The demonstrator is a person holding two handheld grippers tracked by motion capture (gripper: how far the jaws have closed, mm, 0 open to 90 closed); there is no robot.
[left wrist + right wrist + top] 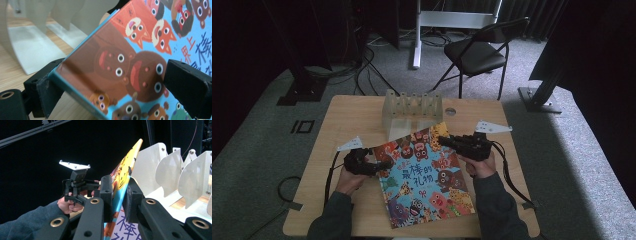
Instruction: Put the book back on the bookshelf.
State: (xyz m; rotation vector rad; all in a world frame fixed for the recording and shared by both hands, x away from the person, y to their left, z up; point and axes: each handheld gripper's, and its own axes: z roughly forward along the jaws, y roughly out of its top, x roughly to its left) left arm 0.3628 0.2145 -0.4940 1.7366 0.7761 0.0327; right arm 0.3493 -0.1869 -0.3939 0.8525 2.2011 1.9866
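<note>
Writing: the picture book (424, 175) carries large dark red Chinese characters on its cover, among them 最棒的礼物 in the high view; smaller red characters run beside them, too small to read.
Book's look: a thin, large-format book with a blue cover crowded with cartoon animal faces, brown bears, orange foxes and a yellow patch at the far corner; the edge is teal.
Book's place: over the middle of the counter (347, 117), its far edge raised toward the white rack (412, 110), its near edge low by the person.
Left gripper (382, 164): at the book's left edge; in the left gripper view one jaw lies under the cover's corner and the other stands off to the side over the cover, so the jaws are apart, not pressing.
Right gripper (447, 141): at the book's far right corner; in the right gripper view its jaws are clamped on the thin edge of the book.
Rack: white, with upright rounded dividers, standing at the counter's far side, just beyond the book.
Counter: light wood with rounded corners.
Room: grey carpet, a black folding chair (477, 52), cables on the floor, dark curtains around.
</note>
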